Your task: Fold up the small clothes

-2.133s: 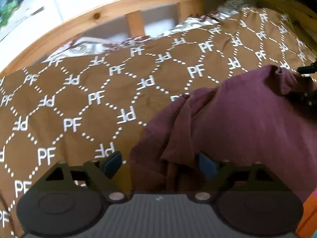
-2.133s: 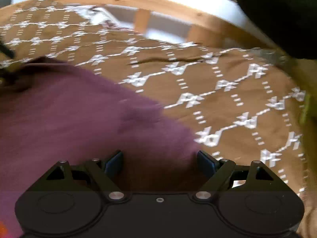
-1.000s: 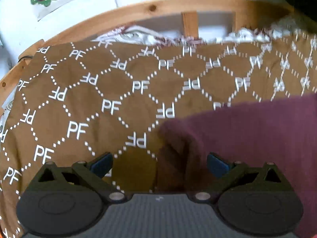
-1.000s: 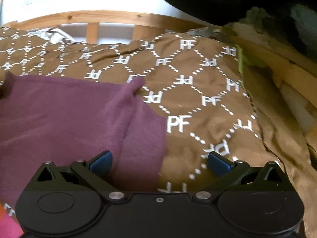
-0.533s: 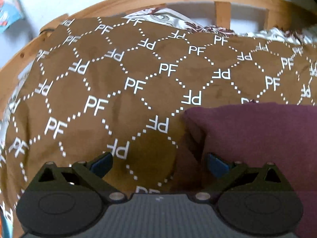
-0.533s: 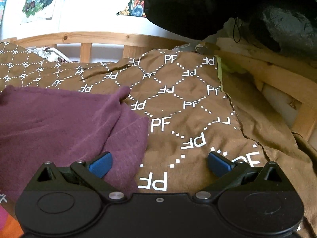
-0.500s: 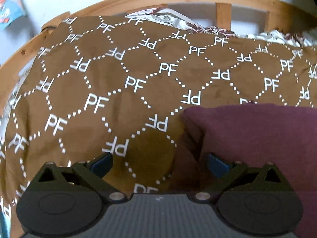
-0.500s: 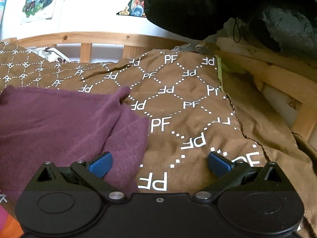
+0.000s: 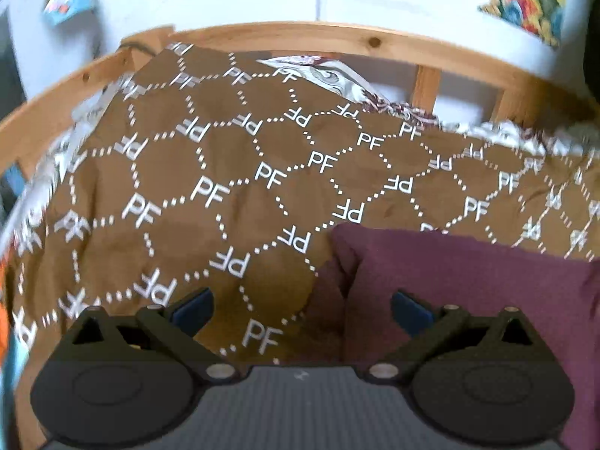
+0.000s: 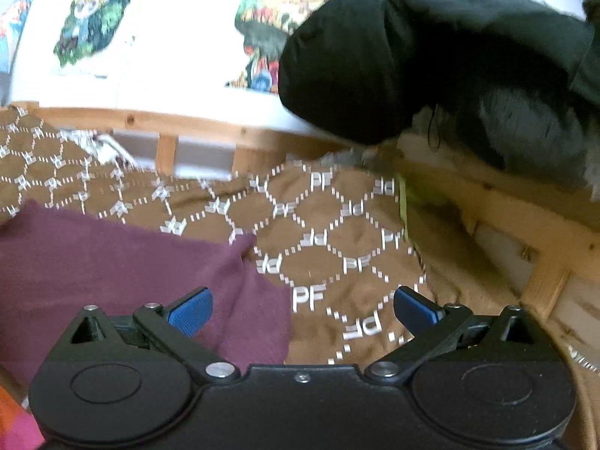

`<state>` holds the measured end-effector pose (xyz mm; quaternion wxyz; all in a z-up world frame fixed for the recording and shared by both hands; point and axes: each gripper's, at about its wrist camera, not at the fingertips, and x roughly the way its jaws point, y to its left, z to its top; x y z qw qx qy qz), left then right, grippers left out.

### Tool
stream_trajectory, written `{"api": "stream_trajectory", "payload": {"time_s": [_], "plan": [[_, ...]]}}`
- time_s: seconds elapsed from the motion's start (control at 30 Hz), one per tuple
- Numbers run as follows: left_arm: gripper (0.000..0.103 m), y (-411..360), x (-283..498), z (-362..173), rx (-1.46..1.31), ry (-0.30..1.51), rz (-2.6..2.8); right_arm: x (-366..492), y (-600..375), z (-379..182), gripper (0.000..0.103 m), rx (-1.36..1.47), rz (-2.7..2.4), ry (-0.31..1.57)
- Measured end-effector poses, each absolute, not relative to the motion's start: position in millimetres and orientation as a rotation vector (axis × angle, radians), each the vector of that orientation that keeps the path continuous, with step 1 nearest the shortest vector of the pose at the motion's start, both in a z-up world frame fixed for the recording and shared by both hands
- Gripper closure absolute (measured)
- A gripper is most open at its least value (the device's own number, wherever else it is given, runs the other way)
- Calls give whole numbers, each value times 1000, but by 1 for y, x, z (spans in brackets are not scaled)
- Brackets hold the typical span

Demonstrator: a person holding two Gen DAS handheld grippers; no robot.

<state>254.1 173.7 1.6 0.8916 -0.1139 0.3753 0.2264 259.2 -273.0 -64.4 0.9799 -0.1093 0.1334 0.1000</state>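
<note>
A maroon garment [image 9: 468, 281] lies flat and folded on a brown blanket [image 9: 210, 195] printed with white "PF" letters. In the left wrist view its left edge runs between my fingers. My left gripper [image 9: 302, 305] hovers open over that edge, holding nothing. In the right wrist view the same maroon garment [image 10: 112, 266] fills the lower left, with its right edge between the blue pads. My right gripper [image 10: 302, 305] is open and holds nothing.
A wooden bed rail [image 9: 337, 43] curves along the far side, with a patterned sheet [image 9: 337, 78] showing under the blanket. A black garment [image 10: 431, 48] hangs over the rail [image 10: 525, 225] at the right. Posters [image 10: 90, 18] cover the white wall.
Both grippers let go of the maroon garment, which went from bunched and lifted to flat on the blanket. Both have since drawn back and tilted up, showing more wall.
</note>
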Motion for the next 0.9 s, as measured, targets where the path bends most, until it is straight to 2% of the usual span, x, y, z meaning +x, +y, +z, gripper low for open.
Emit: {"api": "stream_trajectory", "payload": {"time_s": [0.33,0.5,0.9], "plan": [[0,200,204,-18,-379,779,601,258,-210,-55,1,-153,308,325],[0,202,144,-32,-574,682,544,240,-174,-68,1,-206,297,297],[0,163,116,-41,-488,750,439,223,-146,-96,1,-276,335,291]]}}
